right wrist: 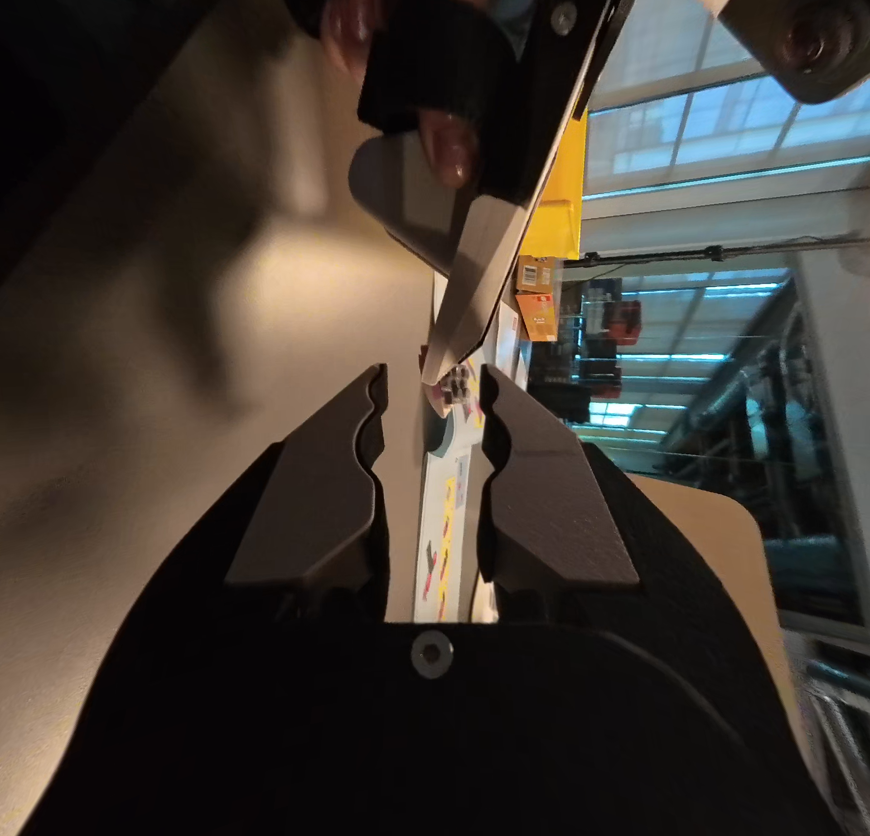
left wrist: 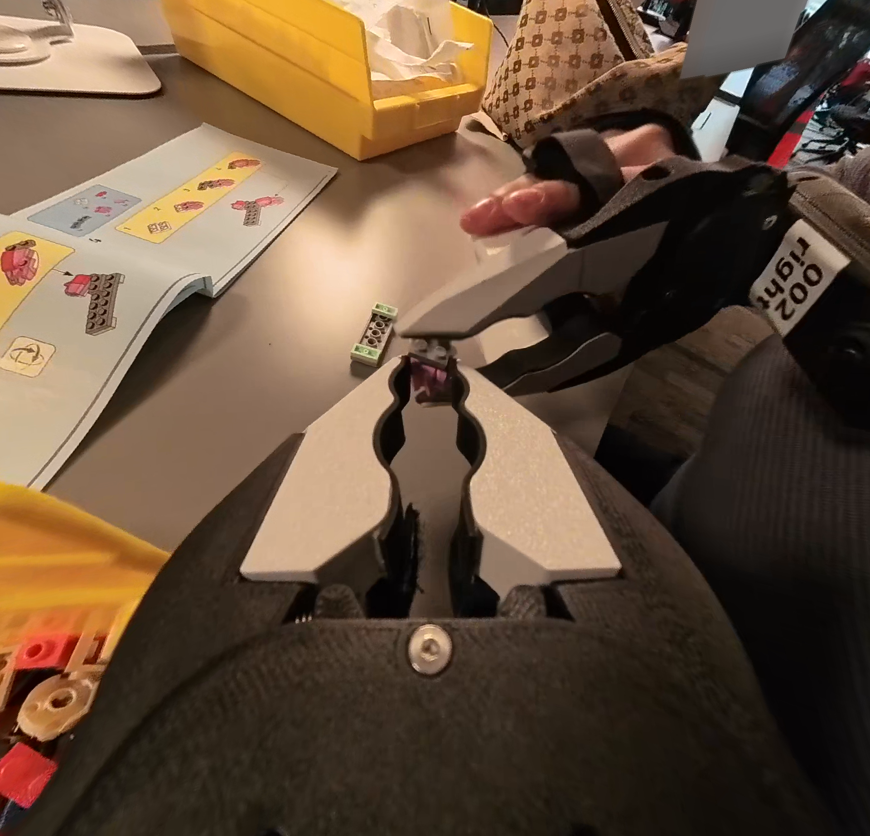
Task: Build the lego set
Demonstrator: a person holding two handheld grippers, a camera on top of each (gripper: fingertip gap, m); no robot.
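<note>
While the dark table [left wrist: 245, 389] carries an open instruction booklet [left wrist: 155, 248], a yellow bin [left wrist: 301, 60] of crumpled paper at the back and a patterned fabric bag [left wrist: 565, 60] beside it, the relation that matters sits near the table's front edge, where the two grippers meet nose to nose. The left gripper [left wrist: 429, 366] points away from its camera with its jaws drawn narrow, pads pressed on either side of a small brick assembly [left wrist: 430, 375], pink below and grey-studded on top. The right gripper [right wrist: 434, 375] comes in from the right, turned on its side, its jaws standing well apart and holding nothing. In its own view the assembly lies just ahead of the fingertips, in line with the gap but not yet between them, and touches neither. A loose grey plate with green ends [left wrist: 375, 333] lies flat just left of the meeting point, its long axis running away from the left gripper.
</note>
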